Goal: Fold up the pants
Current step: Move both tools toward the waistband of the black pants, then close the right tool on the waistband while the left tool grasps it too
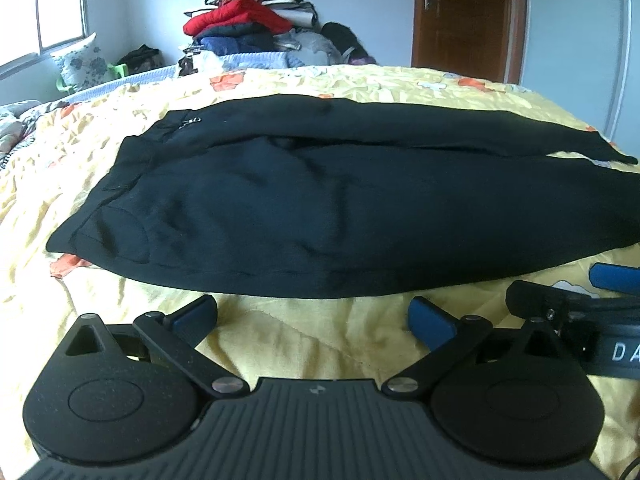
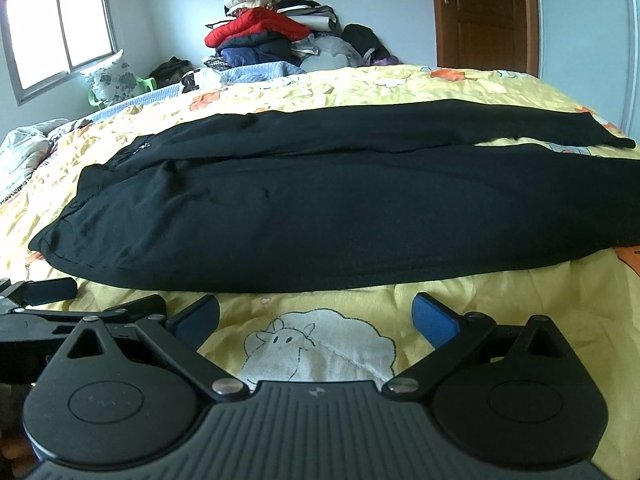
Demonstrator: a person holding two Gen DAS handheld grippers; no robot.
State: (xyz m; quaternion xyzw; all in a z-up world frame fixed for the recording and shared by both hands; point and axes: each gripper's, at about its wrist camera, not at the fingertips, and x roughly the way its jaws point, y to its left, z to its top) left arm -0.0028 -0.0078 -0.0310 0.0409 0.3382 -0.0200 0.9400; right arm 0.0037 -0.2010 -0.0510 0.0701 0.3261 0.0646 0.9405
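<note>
Black pants (image 1: 340,200) lie flat, no fold made yet.
Left tool (image 1: 312,318) and right tool (image 2: 316,318) wait apart, just before the near edge.

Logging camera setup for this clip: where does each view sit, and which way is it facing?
Left wrist: sits on the left tongs, low over the yellow bedspread, facing the black pants; its open blue fingers show, with the right tongs at right.
Right wrist: sits on the right tongs, same heading; open fingers show, left tongs at left edge.
Shared: pants, bedspread, clothes pile, wooden door.
</note>
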